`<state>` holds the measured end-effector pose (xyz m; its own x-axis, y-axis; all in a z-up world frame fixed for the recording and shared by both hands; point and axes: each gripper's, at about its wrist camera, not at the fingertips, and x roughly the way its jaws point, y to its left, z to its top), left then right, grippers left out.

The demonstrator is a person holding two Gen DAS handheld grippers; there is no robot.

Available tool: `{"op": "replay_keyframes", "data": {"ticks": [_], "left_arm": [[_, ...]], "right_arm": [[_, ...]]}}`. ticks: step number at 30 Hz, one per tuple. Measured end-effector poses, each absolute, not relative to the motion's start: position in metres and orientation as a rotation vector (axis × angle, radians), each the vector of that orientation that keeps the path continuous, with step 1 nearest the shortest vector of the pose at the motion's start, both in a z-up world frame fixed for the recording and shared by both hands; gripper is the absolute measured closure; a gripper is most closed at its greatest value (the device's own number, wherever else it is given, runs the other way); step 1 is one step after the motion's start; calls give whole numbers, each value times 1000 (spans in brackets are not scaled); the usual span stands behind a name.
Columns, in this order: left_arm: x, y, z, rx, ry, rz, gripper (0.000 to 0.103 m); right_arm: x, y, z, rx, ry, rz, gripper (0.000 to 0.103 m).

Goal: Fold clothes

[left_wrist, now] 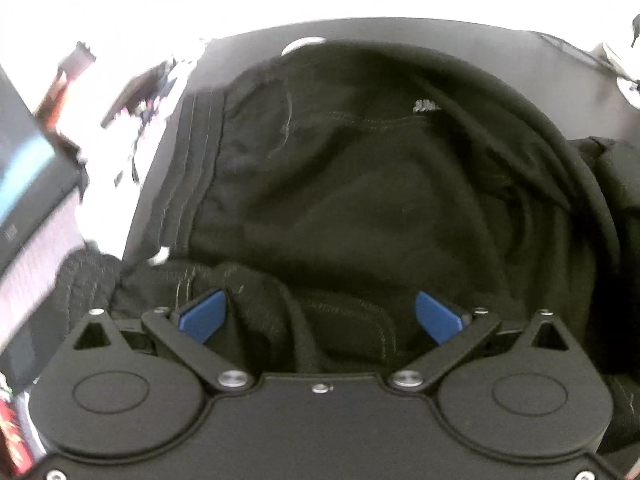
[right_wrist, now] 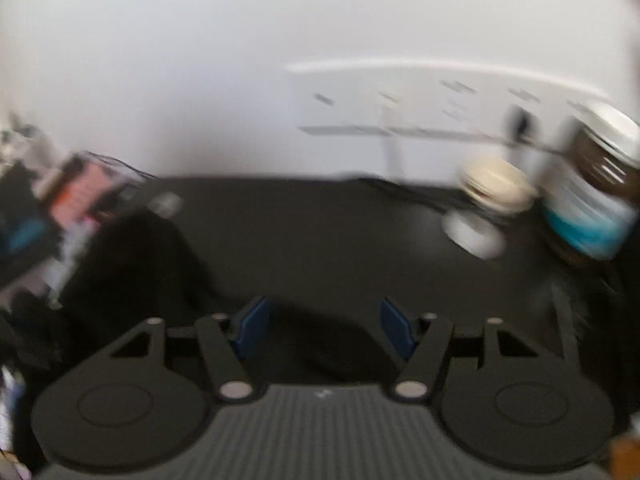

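- Black garment point(left_wrist: 340, 184) lies bunched on the dark table point(left_wrist: 500, 64), hem stitching up; likely mid-fold
- Left gripper point(left_wrist: 320, 316) hangs over its near fold, jaws wide, pinching nothing
- Right gripper point(right_wrist: 326, 330) over bare tabletop, jaws apart, empty; view blurred

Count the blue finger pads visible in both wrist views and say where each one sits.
4. On the left gripper, one blue pad on the left and one on the right, above the black garment. On the right gripper, pads at left and right.
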<state>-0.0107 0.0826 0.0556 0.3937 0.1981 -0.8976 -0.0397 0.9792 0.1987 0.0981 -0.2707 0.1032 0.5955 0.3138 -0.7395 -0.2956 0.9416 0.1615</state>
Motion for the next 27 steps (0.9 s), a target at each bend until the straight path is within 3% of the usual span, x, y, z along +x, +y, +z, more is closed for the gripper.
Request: {"op": "replay_keyframes", "data": {"ticks": [5,14,21,22,23,24,25,27], "left_arm": [[-10,41,87,253,1002,90,0],[-1,-14,12,408,1184,0,0],[-1,7,11,272,1220,12,0],[-1,9,11,259,1226,12,0],[-2,11,10,254,1230,11,0],[-2,13,9,255,1234,9,0],[-3,13,9,260,1236,6,0],[-4,16,9,270,1239,-3,0]], "right_arm": [[54,-295,91,6,879,323,41],[17,-289,83,73,878,497,38],[34,-263,61,272,976,675,33],[37,-258,55,265,1005,667,38],[40,-255,49,252,1039,659,66],[43,-252,45,242,1067,649,87],[46,-257,48,252,1066,636,97],[48,-277,66,272,990,578,98]]}}
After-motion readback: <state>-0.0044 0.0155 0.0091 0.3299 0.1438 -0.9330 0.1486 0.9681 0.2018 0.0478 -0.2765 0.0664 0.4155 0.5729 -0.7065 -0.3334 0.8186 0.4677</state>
